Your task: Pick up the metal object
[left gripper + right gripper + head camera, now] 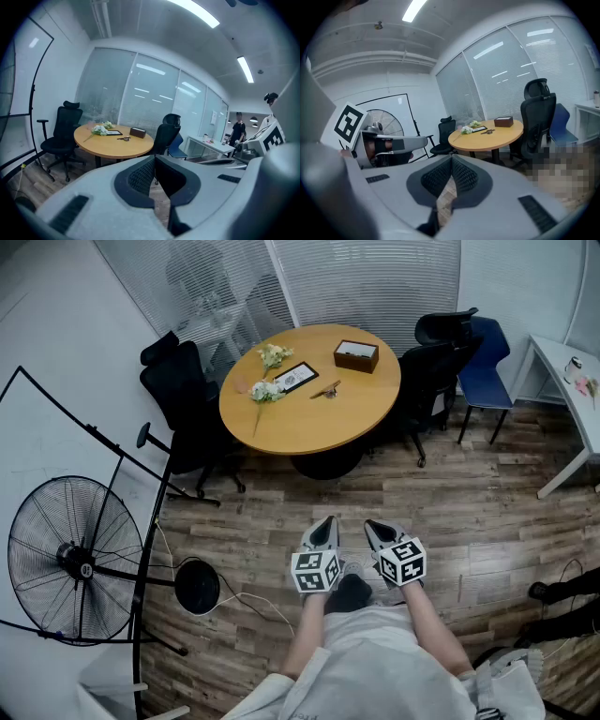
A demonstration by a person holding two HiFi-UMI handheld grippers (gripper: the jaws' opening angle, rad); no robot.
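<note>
The metal object [326,390] is small and slim and lies near the middle of the round wooden table [309,427], far ahead of me. It also shows as a small dark shape [123,138] in the left gripper view and as the same object [488,131] in the right gripper view. My left gripper [326,522] and right gripper [373,524] are side by side close to my body, above the wood floor and well short of the table. The left gripper [154,159] and right gripper [451,157] both have their jaw tips together, with nothing between them.
On the table are a brown box [356,355], a black frame [295,377] and white flowers [267,390]. Black office chairs [183,395] [436,357] flank it, with a blue chair [487,362] behind. A standing fan [70,559] and its cable are at left, a white table [572,381] at right. A person [238,126] stands far off.
</note>
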